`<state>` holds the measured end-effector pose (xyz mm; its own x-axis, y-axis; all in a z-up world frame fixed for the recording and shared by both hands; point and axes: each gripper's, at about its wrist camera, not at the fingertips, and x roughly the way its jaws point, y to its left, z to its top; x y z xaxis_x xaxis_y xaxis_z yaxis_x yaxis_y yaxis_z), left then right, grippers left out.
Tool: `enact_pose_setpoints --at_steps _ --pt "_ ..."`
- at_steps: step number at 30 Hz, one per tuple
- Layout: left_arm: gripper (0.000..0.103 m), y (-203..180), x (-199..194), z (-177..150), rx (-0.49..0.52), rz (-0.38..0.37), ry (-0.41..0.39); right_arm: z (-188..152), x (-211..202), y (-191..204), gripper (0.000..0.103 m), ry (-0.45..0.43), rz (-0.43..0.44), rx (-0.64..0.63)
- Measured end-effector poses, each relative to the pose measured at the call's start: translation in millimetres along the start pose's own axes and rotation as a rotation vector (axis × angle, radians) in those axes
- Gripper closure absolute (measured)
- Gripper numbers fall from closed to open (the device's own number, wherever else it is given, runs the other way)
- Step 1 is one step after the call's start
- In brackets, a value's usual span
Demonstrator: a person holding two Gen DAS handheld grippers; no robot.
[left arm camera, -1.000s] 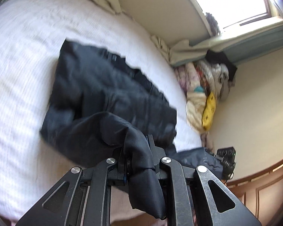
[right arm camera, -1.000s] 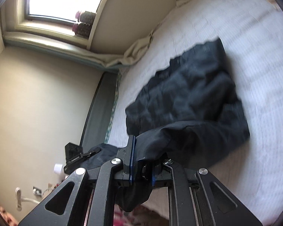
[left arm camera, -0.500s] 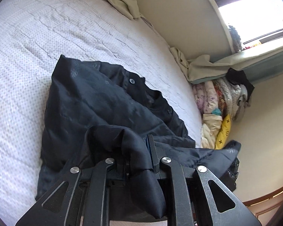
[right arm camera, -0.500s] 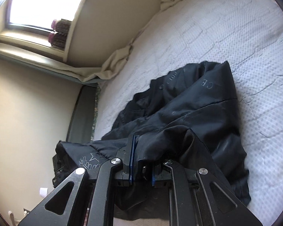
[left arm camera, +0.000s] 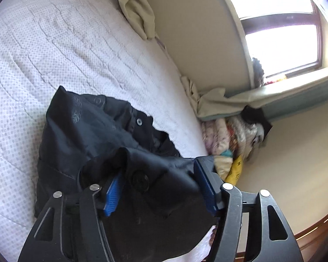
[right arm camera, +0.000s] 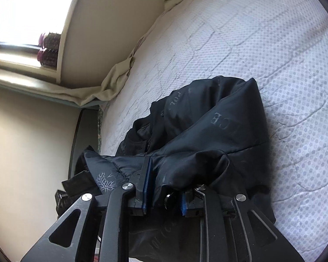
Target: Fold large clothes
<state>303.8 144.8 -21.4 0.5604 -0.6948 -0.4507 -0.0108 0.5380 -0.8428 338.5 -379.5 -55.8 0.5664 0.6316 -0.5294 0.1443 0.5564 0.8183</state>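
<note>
a dark navy padded jacket (left arm camera: 87,135) is seen bunched on a white quilted mattress (left arm camera: 43,50), its near hem laid over. the left gripper (left arm camera: 161,187) is spread wide, the right gripper (right arm camera: 164,187) partly parted, cloth draped loose between both. the fold is judged at release; withdrawal and smoothing are called for next.

A white quilted mattress (left arm camera: 54,50), a beige sheet (left arm camera: 137,11) against the wall, a clothes pile (left arm camera: 229,139) under the window (left arm camera: 280,26).

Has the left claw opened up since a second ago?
Yes. The left claw was clamped on the black jacket; now its blue pads stand wide apart, with fabric draped loosely between them above the white bed.
</note>
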Motion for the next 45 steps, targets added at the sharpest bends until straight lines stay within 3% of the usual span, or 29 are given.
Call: enact_pose_setpoints --at_steps 3,5,6,7,9,12,16,19,25,27,28,29,30,31,33,36,41,45 --pt "0.035 0.9 -1.7 1.1 0.006 0.044 -0.022 0.3 -4.8 1.9 0.077 -0.015 0.027 0.011" --pt "0.033 1.4 -3.1 1.1 0.007 0.055 -0.036 1.4 -9.9 2.5 0.061 -0.028 0.044 0.019" --pt "0.029 1.0 -6.3 1.6 0.007 0.062 -0.055 2.3 -12.3 2.6 0.052 -0.035 0.047 0.022" --pt "0.021 0.8 -10.5 2.1 0.006 0.068 -0.077 3.0 -14.4 2.7 0.049 -0.043 0.047 0.026" --pt "0.016 1.1 -21.5 3.4 0.0 0.067 -0.129 4.8 -19.6 0.8 0.045 -0.062 0.041 0.036" --pt "0.016 1.0 -26.2 4.7 0.027 0.162 -0.144 7.0 -31.6 -0.2 0.035 -0.116 0.036 0.053" --pt "0.017 -3.9 -17.4 -0.3 0.11 0.31 -0.132 13.4 -55.8 4.0 0.033 -0.188 -0.013 0.016" --pt "0.017 -4.5 -6.8 -3.2 0.141 0.335 -0.1 14.6 -65.6 10.6 0.033 -0.212 -0.1 -0.058" --pt "0.018 -3.9 24.9 -13.5 0.213 0.456 -0.012 10.9 -49.8 13.5 0.033 -0.155 -0.246 -0.164" --pt "0.025 1.0 32.9 -17.2 0.221 0.488 0.012 6.6 -39.7 14.6 0.034 -0.125 -0.274 -0.194" --pt "0.035 2.3 34.4 -19.1 0.225 0.499 0.017 5.1 -34.9 15.2 0.034 -0.11 -0.283 -0.207" --pt "0.042 3.2 36.0 -20.8 0.231 0.505 0.025 2.4 -29.2 16.3 0.039 -0.089 -0.291 -0.222" --pt "0.059 3.4 37.0 -22.4 0.235 0.502 0.037 -0.4 -24.9 17.1 0.054 -0.076 -0.294 -0.233" --pt "0.071 2.8 37.8 -23.7 0.237 0.496 0.047 -2.5 -21.4 17.9 0.062 -0.071 -0.311 -0.242" --pt "0.08 1.3 36.4 -27.1 0.232 0.48 0.064 -6.6 -17.3 19.4 0.087 -0.064 -0.333 -0.271" --pt "0.085 2.0 27.4 -35.1 0.198 0.502 0.072 -10.8 -20.8 18.4 0.094 -0.047 -0.31 -0.249" --pt "0.086 15.6 -4.4 -54.0 0.118 0.529 0.058 -21.2 -25.8 2.9 0.096 -0.003 -0.337 -0.177" --pt "0.085 47.6 -11.7 -45.3 -0.022 0.407 0.059 -23.3 -25.2 -12.5 0.096 -0.008 -0.342 -0.147"
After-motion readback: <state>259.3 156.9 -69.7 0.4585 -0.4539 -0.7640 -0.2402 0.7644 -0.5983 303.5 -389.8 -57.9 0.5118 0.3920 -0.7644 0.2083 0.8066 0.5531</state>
